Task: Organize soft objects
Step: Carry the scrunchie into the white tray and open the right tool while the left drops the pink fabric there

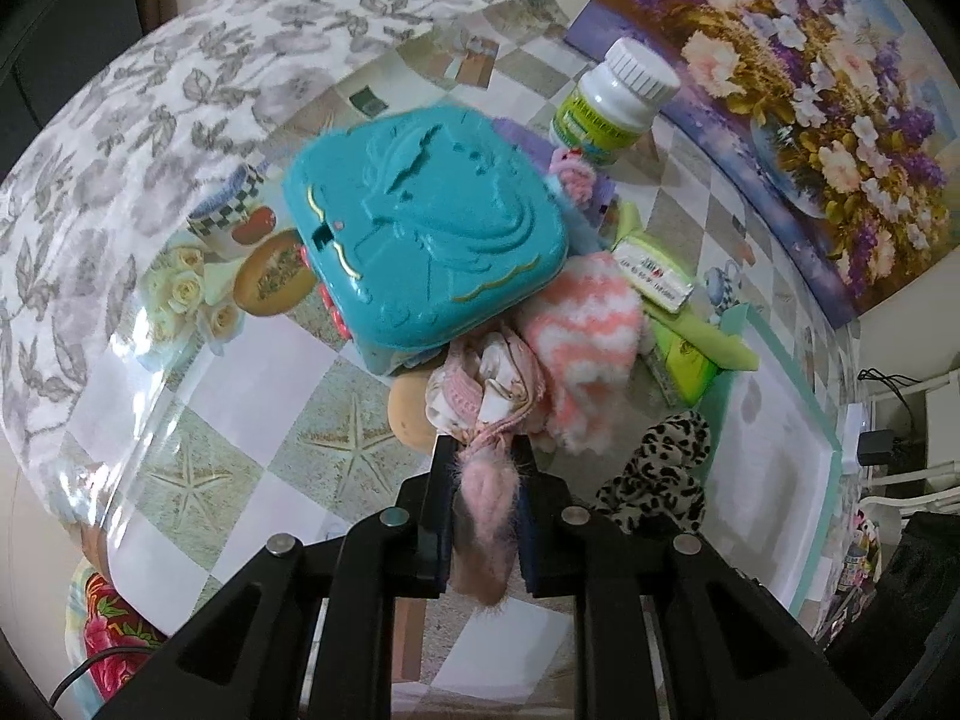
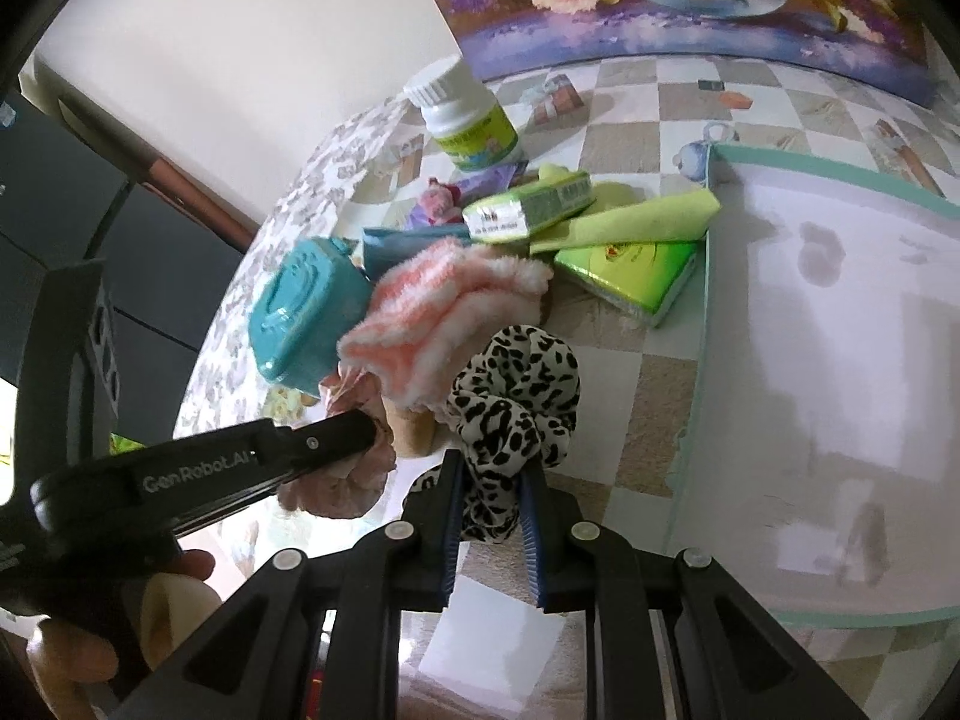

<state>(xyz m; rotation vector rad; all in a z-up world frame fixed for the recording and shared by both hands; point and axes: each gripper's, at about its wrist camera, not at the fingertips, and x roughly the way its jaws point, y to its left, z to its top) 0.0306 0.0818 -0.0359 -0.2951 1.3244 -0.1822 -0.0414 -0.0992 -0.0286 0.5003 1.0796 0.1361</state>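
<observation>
Left wrist: left gripper (image 1: 483, 450) clamps pink scrunchie (image 1: 480, 504) lengthwise; right gripper (image 2: 492, 468) pinches leopard scrunchie (image 2: 510, 396).

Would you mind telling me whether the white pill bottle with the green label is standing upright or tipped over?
Upright: the white pill bottle stands on its base on the table, ribbed cap on top.

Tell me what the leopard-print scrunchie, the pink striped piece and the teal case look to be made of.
Leopard-print scrunchie: thin woven cloth, slightly sheeny, gathered in soft folds. Pink striped piece: fluffy plush knit, matte; fuzzy pile shows along its edges. Teal case: hard moulded plastic, semi-gloss, with raised relief and crisp corners.
</observation>
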